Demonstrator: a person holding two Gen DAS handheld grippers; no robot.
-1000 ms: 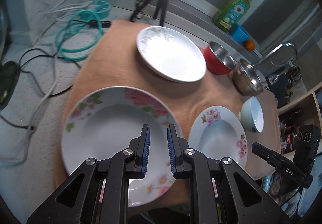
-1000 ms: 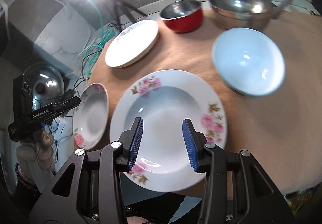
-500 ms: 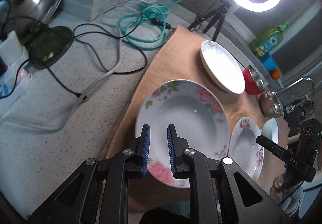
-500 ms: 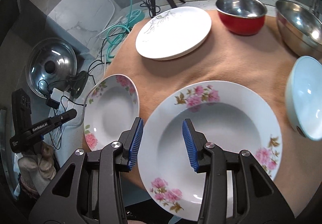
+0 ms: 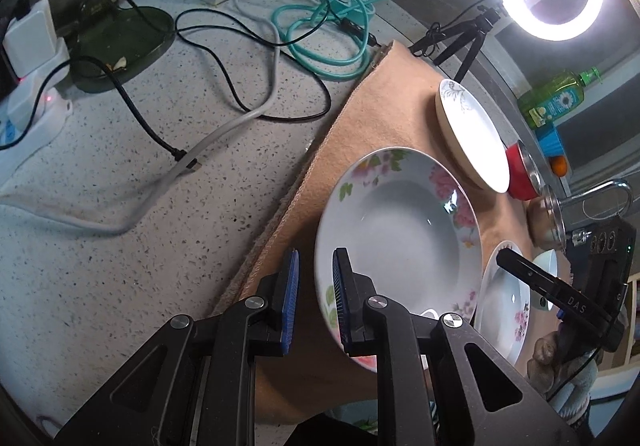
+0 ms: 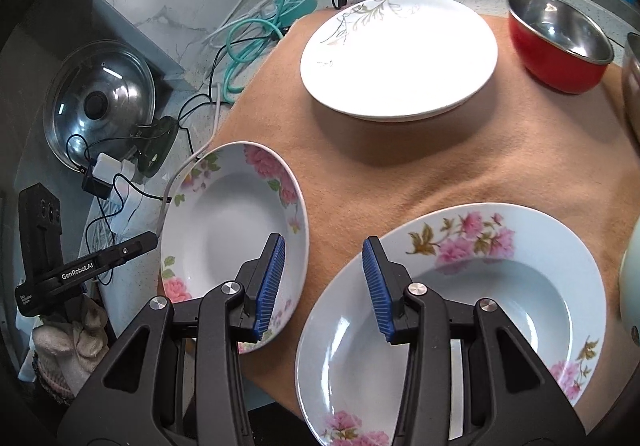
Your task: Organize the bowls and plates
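Plates and bowls all rest unstacked on the cloth [image 6: 380, 173] over the bench [image 5: 140, 205]: the left plate [image 5: 400, 230] and right plate [image 6: 480, 306], both floral, lie side by side near the front. A white plate [image 6: 400, 53] and red bowl [image 6: 560, 41] sit behind them.

A second ago each gripper looked down into the well of its own plate; both have since swung leftward. The left gripper [image 5: 314, 258] now sits at the left plate's outer rim, one finger over the cloth and the other over the rim. Its jaws are a narrow gap apart, as before, and clamped on nothing. The right gripper [image 6: 324, 242] now hangs over the strip of cloth between the two floral plates. Its jaws are wider apart, unchanged in width, and empty.

Nothing has been lifted or shifted, so the sorting itself is no further on. My reading is that the left gripper is lining up on the left plate's edge for a pinch, likely to stack one floral plate in the other
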